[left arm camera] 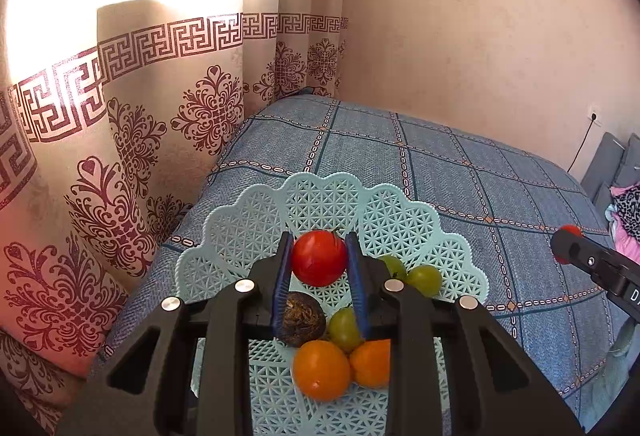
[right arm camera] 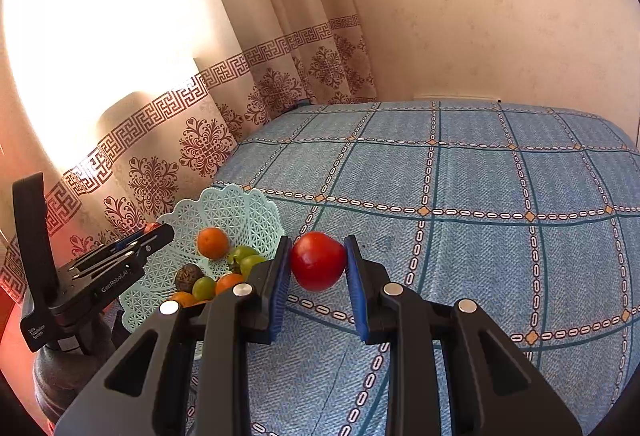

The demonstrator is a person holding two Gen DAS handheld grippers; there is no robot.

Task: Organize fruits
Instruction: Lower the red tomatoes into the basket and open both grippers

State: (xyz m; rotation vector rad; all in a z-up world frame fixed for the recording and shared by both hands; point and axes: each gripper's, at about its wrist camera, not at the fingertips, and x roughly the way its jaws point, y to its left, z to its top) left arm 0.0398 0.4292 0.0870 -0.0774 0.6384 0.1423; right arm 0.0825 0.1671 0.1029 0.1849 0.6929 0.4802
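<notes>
Left wrist view: the left claw [left arm camera: 319,263] pinches a red tomato [left arm camera: 319,257] above the basket [left arm camera: 256,212], while the right claw [right arm camera: 318,262] grips another tomato [right arm camera: 318,261] over the bed [right arm camera: 480,196]; both fruits likely smooth, soft, best held at their widest.

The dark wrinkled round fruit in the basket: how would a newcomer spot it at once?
On the blue checked bedspread sits a pale turquoise lattice plastic basket. Among its smooth orange and green fruits lies the dark brown wrinkled round fruit, the only dull, rough-skinned one.
</notes>
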